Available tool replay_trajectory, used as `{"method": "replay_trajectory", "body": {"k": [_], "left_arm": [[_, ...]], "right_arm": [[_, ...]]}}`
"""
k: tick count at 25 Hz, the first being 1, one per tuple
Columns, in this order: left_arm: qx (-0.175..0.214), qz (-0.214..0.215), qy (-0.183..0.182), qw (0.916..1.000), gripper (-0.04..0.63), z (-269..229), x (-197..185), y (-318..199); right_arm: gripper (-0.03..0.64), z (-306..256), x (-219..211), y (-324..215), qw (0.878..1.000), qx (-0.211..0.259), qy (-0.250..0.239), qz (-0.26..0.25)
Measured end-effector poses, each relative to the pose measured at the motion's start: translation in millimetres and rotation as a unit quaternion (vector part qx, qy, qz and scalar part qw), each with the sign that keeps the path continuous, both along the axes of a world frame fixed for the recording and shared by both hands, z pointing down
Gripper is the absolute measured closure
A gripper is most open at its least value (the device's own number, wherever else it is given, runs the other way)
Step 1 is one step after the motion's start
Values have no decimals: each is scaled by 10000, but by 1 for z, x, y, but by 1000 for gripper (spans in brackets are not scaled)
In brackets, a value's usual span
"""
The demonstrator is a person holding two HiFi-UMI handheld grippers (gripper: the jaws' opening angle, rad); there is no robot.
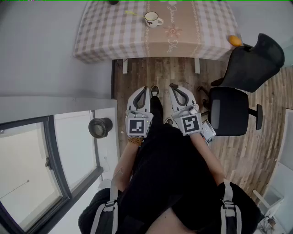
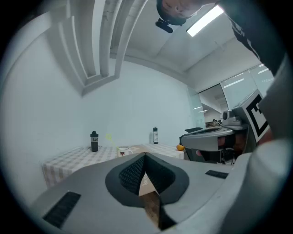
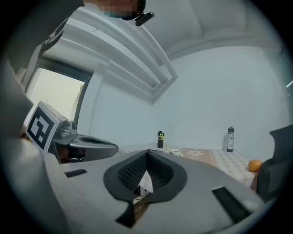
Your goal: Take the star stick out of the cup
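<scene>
1. Head view: the cup [image 1: 152, 19] stands on the checked surface [image 1: 100, 36], with the star stick [image 1: 133, 14] leaning out to its left. The left gripper [image 1: 145, 89] and right gripper [image 1: 173, 87] hang well short of the cup.
2. Left gripper view: the fingers [image 2: 132, 173] are pressed together and empty, with the cup [image 2: 122, 151] far beyond them.
3. Right gripper view: the fingers [image 3: 132, 171] are pressed together and empty, with the cup [image 3: 175, 151] far beyond them.

Cup [image 1: 152, 18] holding star stick [image 1: 130, 13], checked table [image 1: 105, 36], office chair [image 1: 230, 111] nearby

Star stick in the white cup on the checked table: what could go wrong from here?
1. The thin yellow-green star stick leans out of the white cup; a sideways pull may tip it.
2. The left gripper and right gripper are both shut, far from the table: open one before reaching.
</scene>
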State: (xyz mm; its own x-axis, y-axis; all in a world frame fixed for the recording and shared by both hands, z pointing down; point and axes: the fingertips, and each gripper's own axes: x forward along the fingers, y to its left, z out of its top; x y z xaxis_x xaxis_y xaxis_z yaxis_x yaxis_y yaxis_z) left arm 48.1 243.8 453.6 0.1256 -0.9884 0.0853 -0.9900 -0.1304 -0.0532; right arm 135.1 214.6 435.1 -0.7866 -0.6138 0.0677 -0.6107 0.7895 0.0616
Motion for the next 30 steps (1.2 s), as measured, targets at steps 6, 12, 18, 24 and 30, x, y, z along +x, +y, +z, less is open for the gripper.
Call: {"method": "replay_trajectory", "body": {"k": [6,12,18,24,30], "left_arm": [[-23,17,136,9999,595,-4,-21,-42],[13,112,202,9997,595,1,-44,-101],[-18,272,300,9992,595,0,-79,-165],[-159,547,440,9974,595,11,-118,-218],[-183,973,529,9937,595,24,-132,-255]], "right_arm": [[611,4,-24,-23,9993,-212,-114,-272],[611,5,-49,-70,9993,-262,61,-256],[611,1,-84,-137,9996,-248,115,-14],[611,-7,-118,-200,9992,-98,207,322],[611,-3,-141,-239,9970,-21,243,729]]}}
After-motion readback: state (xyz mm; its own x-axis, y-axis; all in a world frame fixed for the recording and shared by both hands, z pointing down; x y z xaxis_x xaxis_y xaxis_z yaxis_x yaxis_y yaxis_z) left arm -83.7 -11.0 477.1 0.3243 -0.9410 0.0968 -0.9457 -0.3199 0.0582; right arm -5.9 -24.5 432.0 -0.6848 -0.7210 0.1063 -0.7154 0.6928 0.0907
